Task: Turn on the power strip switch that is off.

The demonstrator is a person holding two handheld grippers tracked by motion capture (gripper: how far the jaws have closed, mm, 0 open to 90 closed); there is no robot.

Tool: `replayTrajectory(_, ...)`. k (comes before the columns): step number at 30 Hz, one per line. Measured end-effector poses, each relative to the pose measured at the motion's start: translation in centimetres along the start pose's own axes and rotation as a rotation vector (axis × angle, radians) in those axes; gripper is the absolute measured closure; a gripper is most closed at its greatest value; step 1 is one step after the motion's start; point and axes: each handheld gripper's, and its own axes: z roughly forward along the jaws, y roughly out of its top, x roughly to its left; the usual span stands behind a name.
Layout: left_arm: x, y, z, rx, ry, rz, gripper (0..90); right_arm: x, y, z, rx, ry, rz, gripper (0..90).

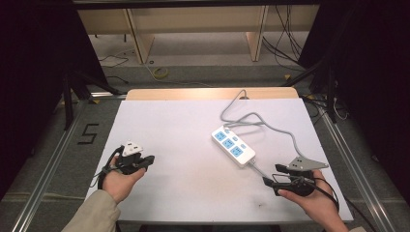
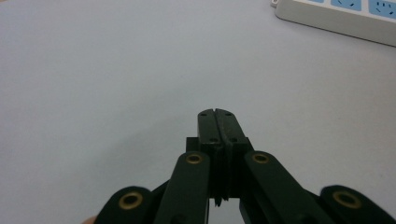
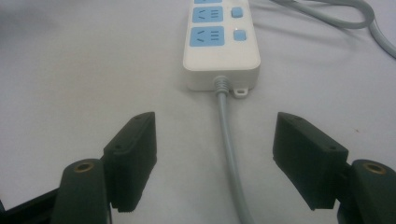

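Power strip is located on the white tabletop, slightly toward 3 o'clock of centre in the high view, lying diagonally with one end toward 10 o'clock and the other toward 4 o'clock. Three blue socket faces are seen on its white body. A grey cable leaves the 4 o'clock end, and a further run of the same cable is looped at 12 o'clock of the strip and led off the far edge of the tabletop.

The right hand-held gripper is held at 4 o'clock of the strip, near its cable end, with the jaws set wide apart and nothing gripped. In the right gripper view, the power strip is seen at 12 o'clock, and the grey cable runs down between the two open jaws without being touched by either one.

The left hand-held gripper is held at 9 o'clock of the strip, well apart from it, above bare tabletop. In the left gripper view, the left hand-held gripper is shown with its jaws pressed fully together and nothing between them; a corner of the power strip is visible at 1 o'clock. Both grippers are carried by the person's hands, which enter from the 6 o'clock edge of the high view.
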Motion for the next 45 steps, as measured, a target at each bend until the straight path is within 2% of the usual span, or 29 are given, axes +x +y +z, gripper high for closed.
replayTrajectory(22,-0.8,1.8,1.6,0.011,-0.017,0.018,89.8,0.0,0.0,0.0,-0.002,0.0,0.001,30.8)
replayTrajectory(28,-1.1,2.2,2.1,0.021,-0.022,0.034,89.8,0.0,0.0,0.0,-0.002,0.002,-0.001,30.7)
replayTrajectory(45,-2.3,3.3,3.3,0.027,-0.038,0.048,89.8,0.0,0.0,0.0,0.0,0.001,0.0,30.6)
